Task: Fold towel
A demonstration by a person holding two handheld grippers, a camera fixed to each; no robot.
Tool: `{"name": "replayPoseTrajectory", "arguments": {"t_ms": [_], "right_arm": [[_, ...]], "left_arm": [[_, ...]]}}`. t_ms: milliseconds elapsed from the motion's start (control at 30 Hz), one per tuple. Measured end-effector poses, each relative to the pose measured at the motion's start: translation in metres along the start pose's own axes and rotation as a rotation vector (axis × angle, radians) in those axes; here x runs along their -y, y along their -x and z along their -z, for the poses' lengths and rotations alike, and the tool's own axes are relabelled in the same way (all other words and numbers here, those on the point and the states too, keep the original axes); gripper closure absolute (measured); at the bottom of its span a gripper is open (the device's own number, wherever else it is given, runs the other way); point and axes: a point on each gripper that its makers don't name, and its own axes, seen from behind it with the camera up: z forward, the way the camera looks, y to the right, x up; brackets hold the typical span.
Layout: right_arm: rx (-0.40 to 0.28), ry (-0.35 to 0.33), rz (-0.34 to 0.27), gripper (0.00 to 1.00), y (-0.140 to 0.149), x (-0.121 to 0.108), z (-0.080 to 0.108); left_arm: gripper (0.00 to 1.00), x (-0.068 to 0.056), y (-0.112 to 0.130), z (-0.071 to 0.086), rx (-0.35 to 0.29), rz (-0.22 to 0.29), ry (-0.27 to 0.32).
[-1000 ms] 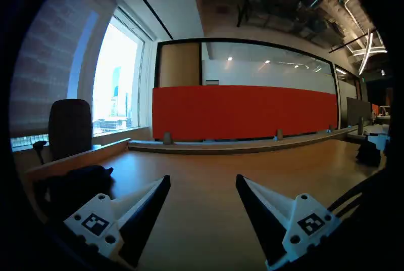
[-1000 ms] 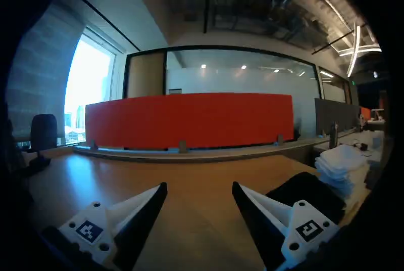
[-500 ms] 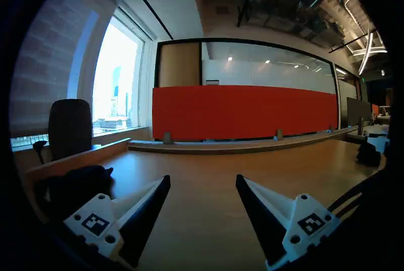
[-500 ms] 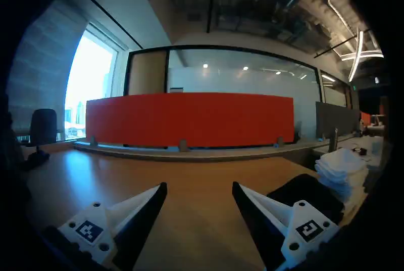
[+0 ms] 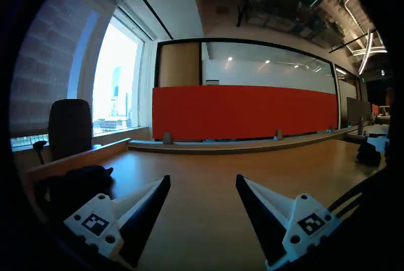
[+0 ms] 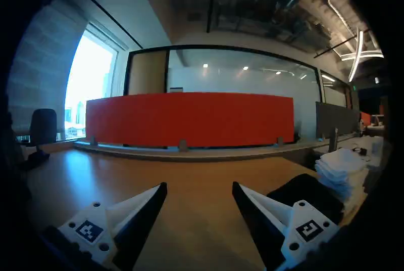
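A black towel (image 6: 304,193), probably the next one to fold, lies in a low heap on a wooden table (image 6: 202,167), seen in the right gripper view just beyond and beside that gripper's right-hand finger. It touches a pile of folded white towels (image 6: 341,166) behind it, likely the finished stack, kept to one side so the middle of the table is free for folding. The black towel seems to stretch away from the camera toward the right, though its true long axis and edges are too bunched to tell. The right gripper (image 6: 199,185) hovers low over bare wood, fingers wide apart, holding nothing. The left gripper (image 5: 202,177) is equally wide open and empty, with another dark cloth (image 5: 76,186) heaped near its left finger. A red divider (image 6: 189,119) runs along the far edge of the table.
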Motion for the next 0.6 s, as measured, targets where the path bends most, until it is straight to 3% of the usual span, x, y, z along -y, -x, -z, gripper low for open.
{"name": "replayPoseTrajectory", "arguments": {"t_ms": [600], "right_arm": [[0.0, 0.0, 0.001, 0.0, -0.0005, -0.0003, -0.0005]], "left_arm": [[0.04, 0.0004, -0.0015, 0.0002, 0.001, 0.0, 0.0]]}}
